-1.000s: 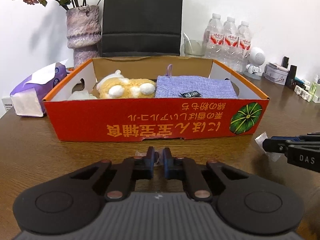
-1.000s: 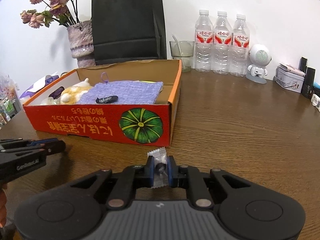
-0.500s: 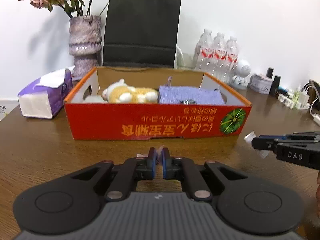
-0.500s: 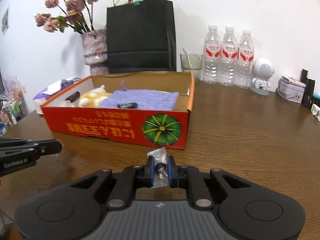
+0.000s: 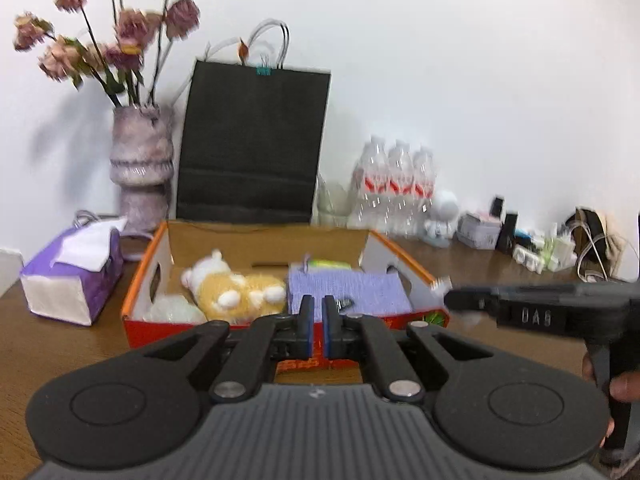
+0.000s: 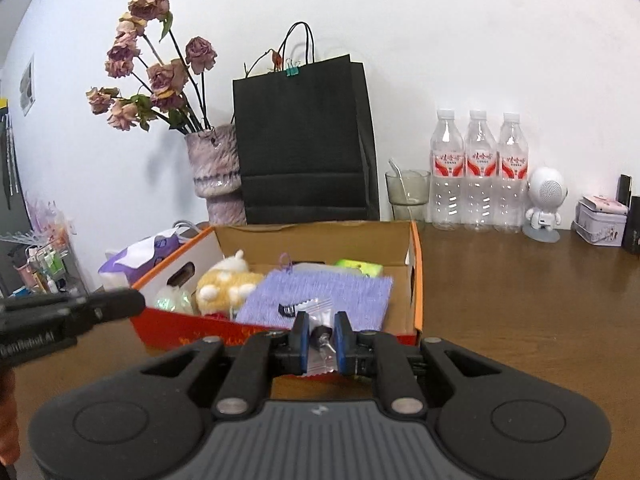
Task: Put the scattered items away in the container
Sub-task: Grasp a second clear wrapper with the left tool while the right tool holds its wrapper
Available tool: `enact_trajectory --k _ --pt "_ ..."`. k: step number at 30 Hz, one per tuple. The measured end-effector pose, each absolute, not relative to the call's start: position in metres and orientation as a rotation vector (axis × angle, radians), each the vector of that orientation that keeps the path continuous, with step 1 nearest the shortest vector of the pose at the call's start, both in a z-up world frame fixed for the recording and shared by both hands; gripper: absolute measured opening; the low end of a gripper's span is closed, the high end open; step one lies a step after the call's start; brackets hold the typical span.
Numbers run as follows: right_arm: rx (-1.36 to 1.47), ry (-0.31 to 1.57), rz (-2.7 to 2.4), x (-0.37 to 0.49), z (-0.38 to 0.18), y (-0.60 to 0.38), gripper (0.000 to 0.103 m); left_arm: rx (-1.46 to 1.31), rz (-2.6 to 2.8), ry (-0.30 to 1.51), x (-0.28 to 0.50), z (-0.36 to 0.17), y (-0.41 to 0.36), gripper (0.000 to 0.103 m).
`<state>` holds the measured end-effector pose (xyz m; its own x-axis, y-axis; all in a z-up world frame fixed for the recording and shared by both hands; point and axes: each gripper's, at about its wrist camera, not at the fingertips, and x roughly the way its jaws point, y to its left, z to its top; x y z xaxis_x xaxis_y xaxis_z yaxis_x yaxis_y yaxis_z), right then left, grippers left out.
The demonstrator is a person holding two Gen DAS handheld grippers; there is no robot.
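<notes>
On a brown wooden table (image 6: pixel 520 300) against a white wall (image 6: pixel 460 40), the right gripper (image 6: pixel 320 338) pinches a clear-wrapped candy (image 6: pixel 320 320) above the orange cardboard box (image 6: pixel 416 272), while the left gripper (image 5: pixel 314 320) is clenched, contents indiscernible.

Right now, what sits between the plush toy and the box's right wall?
The purple knitted cloth fills that stretch between the plush toy and the box wall, clearest in the right wrist view.

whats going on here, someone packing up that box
Yes. A person holds a gripper in each hand. The right gripper pinches a small clear wrapped candy just in front of the orange cardboard box, which already holds a plush toy and a purple cloth. The left gripper is closed; whether it holds anything is unclear.
</notes>
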<state>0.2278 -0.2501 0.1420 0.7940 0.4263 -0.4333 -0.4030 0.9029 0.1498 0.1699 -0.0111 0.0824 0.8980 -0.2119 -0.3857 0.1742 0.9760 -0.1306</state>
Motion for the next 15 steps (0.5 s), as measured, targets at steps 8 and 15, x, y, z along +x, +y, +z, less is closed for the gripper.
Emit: enact_trajectory --k 8,15 --pt "0.002 0.610 0.447 0.218 0.098 -0.251 0.012 -0.057 -0.255 0.660 0.173 0.025 -0.017 0.043" --pt "-0.019 0.660 0.460 0.196 0.078 -0.253 0.012 0.000 -0.270 0.689 0.168 0.011 -0.025 0.060"
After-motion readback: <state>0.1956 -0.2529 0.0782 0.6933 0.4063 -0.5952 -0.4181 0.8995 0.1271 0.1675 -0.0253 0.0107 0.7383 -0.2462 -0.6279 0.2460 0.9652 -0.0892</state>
